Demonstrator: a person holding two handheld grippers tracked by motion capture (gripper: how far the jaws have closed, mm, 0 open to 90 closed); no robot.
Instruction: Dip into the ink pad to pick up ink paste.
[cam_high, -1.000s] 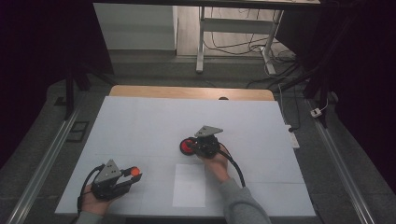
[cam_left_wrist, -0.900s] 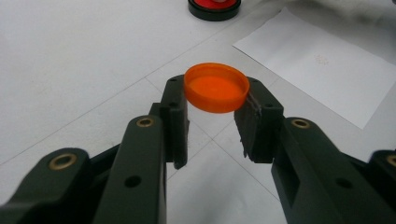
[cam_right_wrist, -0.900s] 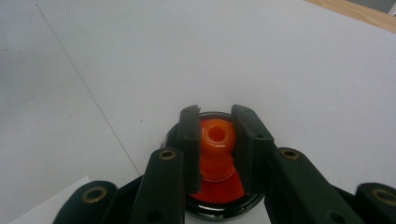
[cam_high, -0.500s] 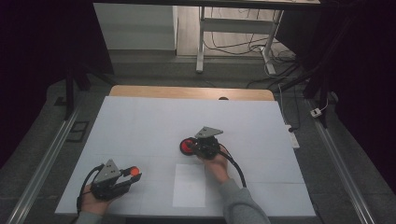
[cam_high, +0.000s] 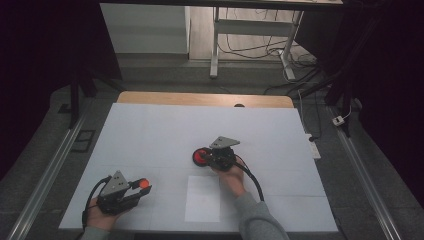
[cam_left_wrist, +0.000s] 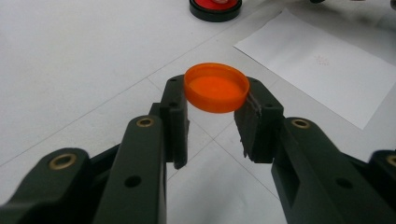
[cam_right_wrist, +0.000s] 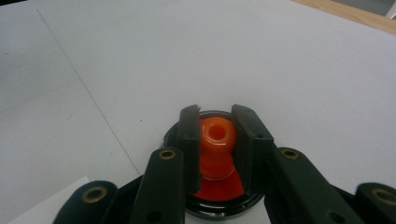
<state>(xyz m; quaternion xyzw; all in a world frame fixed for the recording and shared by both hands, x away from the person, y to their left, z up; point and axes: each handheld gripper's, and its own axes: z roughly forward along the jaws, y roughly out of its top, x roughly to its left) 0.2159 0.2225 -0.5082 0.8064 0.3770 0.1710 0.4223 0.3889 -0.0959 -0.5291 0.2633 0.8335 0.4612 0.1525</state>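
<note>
My left gripper (cam_left_wrist: 216, 100) is shut on a shallow orange cap (cam_left_wrist: 216, 87), held level a little above the white table; in the high view this gripper (cam_high: 142, 188) and the cap (cam_high: 144, 183) are at the front left. My right gripper (cam_right_wrist: 217, 120) is shut on a small orange rounded piece with a hole in its top (cam_right_wrist: 218, 134), which stands on a red disc with a black rim (cam_right_wrist: 219, 192). In the high view the right gripper (cam_high: 206, 156) and the disc (cam_high: 200, 156) are near the table's middle. The disc (cam_left_wrist: 215, 5) lies ahead of the left gripper.
A white sheet of paper (cam_high: 202, 198) lies flat near the front edge between the two hands, also seen as the sheet (cam_left_wrist: 322, 60) to the right of the cap. A wooden strip (cam_high: 205, 99) borders the table's far side. Metal rails (cam_high: 45, 175) run along both sides.
</note>
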